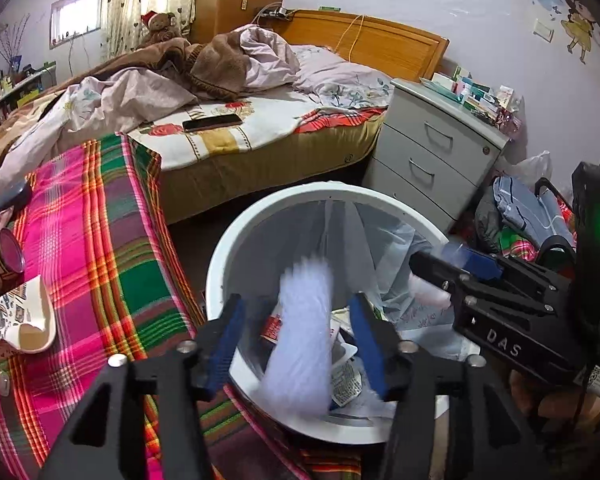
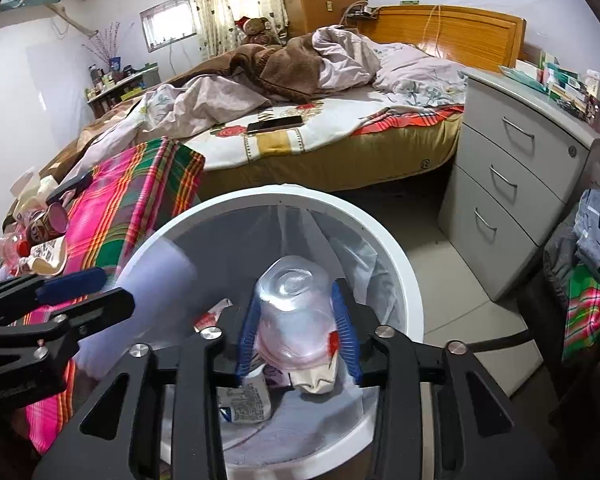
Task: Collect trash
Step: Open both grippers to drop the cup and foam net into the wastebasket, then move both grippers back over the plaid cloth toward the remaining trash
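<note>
Clear plastic bottle (image 2: 290,320) is upside down in my right gripper (image 2: 296,340), base toward the camera, blue pads bowed around its sides: jaws clamped on it, right over the mouth of the white trash bin (image 2: 403,280). Just below it, a crumpled cap end and printed wrappers (image 2: 246,402) lie on the bin's clear liner.

Over on my left gripper (image 1: 296,344), jaws are spread apart, and between them a white streak (image 1: 303,340) hangs in the bin opening, smeared by motion. It touches neither pad as far as I can tell, and it's too blurred to name; tissue or paper, perhaps. More wrappers (image 1: 345,384) sit under it in the bin.

My right gripper shows at the right edge of the left wrist view, reaching in over the rim; my left shows at the left edge of the right wrist view, blue pads apart.

Left of the bin, a pink and green plaid cloth (image 1: 100,248) covers the worktop, carrying a maroon can (image 1: 0,264) on its side and a printed paper cup (image 1: 28,320) tipped over. Beyond the bin stands the bed (image 1: 260,148) with rumpled covers and a phone (image 1: 212,122) on it, and a grey drawer unit (image 1: 435,152) beside it.
</note>
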{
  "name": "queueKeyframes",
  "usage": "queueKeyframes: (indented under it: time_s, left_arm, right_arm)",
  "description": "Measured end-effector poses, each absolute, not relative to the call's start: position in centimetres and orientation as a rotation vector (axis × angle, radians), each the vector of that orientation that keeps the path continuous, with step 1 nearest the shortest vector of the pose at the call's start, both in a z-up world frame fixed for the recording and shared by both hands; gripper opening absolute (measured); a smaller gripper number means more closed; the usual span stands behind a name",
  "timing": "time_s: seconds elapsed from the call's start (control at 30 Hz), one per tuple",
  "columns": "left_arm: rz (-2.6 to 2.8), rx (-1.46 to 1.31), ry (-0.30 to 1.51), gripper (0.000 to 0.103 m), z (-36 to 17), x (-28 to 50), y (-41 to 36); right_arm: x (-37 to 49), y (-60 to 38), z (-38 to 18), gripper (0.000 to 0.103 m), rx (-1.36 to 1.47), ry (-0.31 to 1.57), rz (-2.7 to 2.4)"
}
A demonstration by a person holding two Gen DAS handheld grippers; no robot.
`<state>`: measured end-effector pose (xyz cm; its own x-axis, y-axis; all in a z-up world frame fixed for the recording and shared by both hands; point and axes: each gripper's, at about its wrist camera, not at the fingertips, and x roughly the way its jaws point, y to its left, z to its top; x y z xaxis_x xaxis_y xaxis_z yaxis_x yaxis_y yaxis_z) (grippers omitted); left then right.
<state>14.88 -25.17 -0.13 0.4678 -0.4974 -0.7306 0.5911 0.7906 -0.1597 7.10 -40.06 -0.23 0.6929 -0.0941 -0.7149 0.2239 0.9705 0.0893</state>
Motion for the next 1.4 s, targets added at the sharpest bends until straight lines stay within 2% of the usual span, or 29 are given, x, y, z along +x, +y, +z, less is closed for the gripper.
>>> queueKeyframes:
  time_s: [0.03, 0.07, 0.17, 0.67, 1.4]
  left_arm:
    - [-0.672, 0.116, 0.857, 0.058, -0.1, 14.9, -25.1]
    - [-0.672, 0.112, 0.858, 0.058, -0.1, 15.0, -25.0]
    - [-0.660, 0.118, 0.845, 0.062, 0.2, 14.9, -24.7]
    - [-0.620, 0.083, 0.796, 0.063, 1.6, 14.1, -21.1]
    - [-0.481, -0.003, 0.733, 0.063, 3.1, 14.1, -11.2]
  right_arm:
    - [7.1, -40.2, -0.3, 0.063, 0.181, 0.785, -0.174]
    - [7.1, -40.2, -0.3, 0.064, 0.185, 0.781, -0.174]
    - [7.1, -40.2, -0.2, 0.064, 0.192, 0.777, -0.181]
    - [6.8, -37.9, 1.3, 0.064, 0.169, 0.731, -0.166]
    - [7.8, -30.7, 3.2, 0.064, 0.108, 0.664, -0.055]
